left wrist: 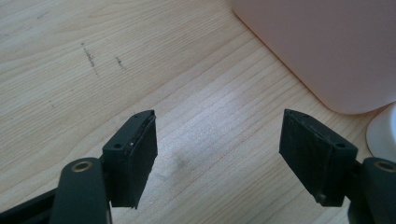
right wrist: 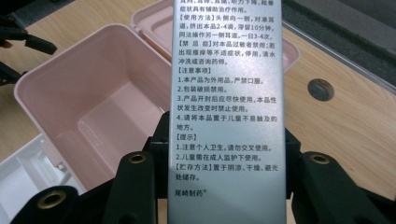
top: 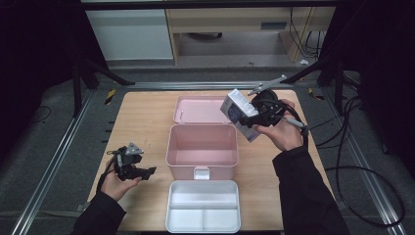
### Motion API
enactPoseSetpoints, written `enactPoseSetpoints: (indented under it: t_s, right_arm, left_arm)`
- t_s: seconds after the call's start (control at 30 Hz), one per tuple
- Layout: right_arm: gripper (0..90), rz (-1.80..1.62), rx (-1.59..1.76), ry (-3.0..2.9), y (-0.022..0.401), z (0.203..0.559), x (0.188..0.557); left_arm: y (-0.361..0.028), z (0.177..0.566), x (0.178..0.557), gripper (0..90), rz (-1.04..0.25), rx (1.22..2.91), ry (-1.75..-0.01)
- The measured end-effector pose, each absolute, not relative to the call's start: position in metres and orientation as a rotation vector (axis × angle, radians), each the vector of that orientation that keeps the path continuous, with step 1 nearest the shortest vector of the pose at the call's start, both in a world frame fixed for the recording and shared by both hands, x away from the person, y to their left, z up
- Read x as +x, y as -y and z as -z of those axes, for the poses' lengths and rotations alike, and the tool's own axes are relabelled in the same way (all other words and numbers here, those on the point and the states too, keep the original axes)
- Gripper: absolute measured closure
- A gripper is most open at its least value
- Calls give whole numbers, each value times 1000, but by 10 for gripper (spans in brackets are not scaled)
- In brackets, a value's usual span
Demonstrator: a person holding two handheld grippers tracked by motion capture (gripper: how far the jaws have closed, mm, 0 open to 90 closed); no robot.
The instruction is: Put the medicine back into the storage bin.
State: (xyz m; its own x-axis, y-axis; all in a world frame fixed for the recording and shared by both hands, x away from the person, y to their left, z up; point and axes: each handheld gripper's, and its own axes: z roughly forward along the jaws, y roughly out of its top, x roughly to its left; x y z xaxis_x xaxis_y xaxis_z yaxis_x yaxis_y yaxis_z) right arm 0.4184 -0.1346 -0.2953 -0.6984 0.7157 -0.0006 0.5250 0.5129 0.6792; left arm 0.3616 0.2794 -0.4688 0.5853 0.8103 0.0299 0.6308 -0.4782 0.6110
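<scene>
Above the table's (top: 147, 112) far right part, the right gripper (top: 258, 113) is pinching a carton (top: 240, 114), its jaws pressed on the carton's two sides. Seen from the right gripper view, the carton (right wrist: 228, 107) is rising upright between the black jaws, its grey face covered in printed lines of text. From the high view it is hanging tilted in the air, just beside the upper right corner of the pink box (top: 202, 151) and over the near edge of the pink lid (top: 195, 108), which is lying flat behind the box. Beyond the carton in the right gripper view, the box (right wrist: 88, 98) is standing open, its pale inside showing.

Left of the box, the left gripper (top: 142, 171) is resting low over the wood, well apart from the carton. Its jaws are standing spread with nothing between them; in the left gripper view bare tabletop (left wrist: 140, 70) is lying between the pads, and the box's rounded wall (left wrist: 322, 46) is sitting at the upper right.

Just in front of the box, a white tray (top: 203, 213) with dividers is sitting at the table's near edge, close against the box's latch.
</scene>
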Motion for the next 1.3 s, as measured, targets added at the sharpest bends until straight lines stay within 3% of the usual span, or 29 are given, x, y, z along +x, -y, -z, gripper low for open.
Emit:
enactPoseSetpoints:
  t_s: [0.57,1.3]
  right_arm:
    - [564,-940,934,-2604,73,311,430]
    - [560,-776,867,-2776,28,375,433]
  left_arm:
    - [-281,469,362,283,-448,2259,-1158]
    - [-281,467,361,287,-451,2254,-1146]
